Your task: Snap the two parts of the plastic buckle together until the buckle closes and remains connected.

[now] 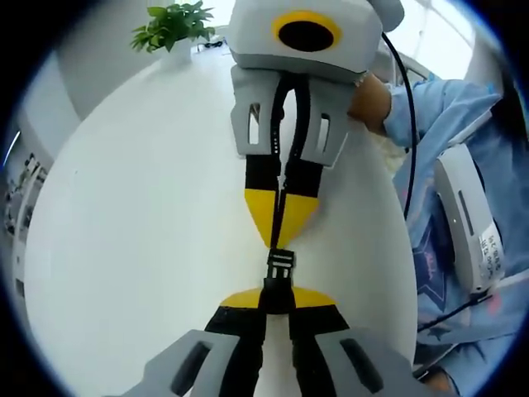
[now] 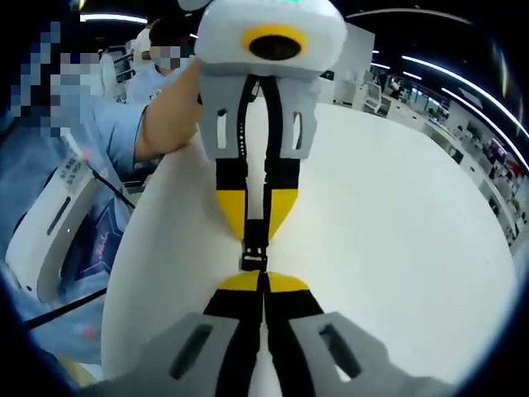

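Observation:
A small black plastic buckle (image 1: 281,266) hangs above the white table (image 1: 132,231), pinched from both ends. My left gripper (image 1: 278,296) rises from the bottom of the left gripper view, its yellow tips shut on the buckle's near half. My right gripper (image 1: 281,241) comes in from the top, shut on the far half, with a black strap (image 1: 287,165) running up between its fingers. In the right gripper view, my right gripper (image 2: 263,281) and my left gripper (image 2: 256,233) meet tip to tip at the buckle (image 2: 254,256). The two halves touch; I cannot tell whether they are latched.
A potted green plant (image 1: 173,29) stands at the table's far edge. A person in a light blue sleeve (image 1: 450,124) sits at the right rim with a white device (image 1: 467,215). The same person's arm (image 2: 165,112) holds the left gripper.

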The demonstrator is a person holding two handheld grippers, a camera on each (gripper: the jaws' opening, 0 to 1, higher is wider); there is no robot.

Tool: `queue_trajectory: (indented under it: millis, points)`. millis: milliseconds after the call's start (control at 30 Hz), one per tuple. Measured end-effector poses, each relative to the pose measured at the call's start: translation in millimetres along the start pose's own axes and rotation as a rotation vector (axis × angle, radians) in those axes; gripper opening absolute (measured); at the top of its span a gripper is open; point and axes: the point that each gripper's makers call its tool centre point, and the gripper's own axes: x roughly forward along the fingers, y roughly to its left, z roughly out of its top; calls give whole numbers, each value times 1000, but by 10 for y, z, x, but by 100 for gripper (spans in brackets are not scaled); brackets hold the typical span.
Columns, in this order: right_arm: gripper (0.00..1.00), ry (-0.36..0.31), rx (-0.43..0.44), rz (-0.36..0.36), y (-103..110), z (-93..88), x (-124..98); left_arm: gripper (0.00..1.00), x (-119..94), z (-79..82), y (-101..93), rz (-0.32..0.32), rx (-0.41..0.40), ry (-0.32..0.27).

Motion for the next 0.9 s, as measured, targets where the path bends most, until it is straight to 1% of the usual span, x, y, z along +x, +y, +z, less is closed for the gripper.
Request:
queue_trajectory:
  millis: [67,100,133,433,900]
  points:
    - [0,-4,-4,-10,-19,5,0,9,-4,5,7,-1,-1,0]
    - [0,-19,-17,-28,-61,37,8,9,-3,4,3,-2,0,-1]
    - [0,-7,-4,-20,-37,13,-1,9,-3,5,2,-2,1,-1]
    - [0,-17,-9,-27,-30,16,-29,9,-17,5,13,-10,-8,-12]
    - [0,-38,17,-2,-56,-18,-26,9,-20,-12,15,-14,-11,-35]
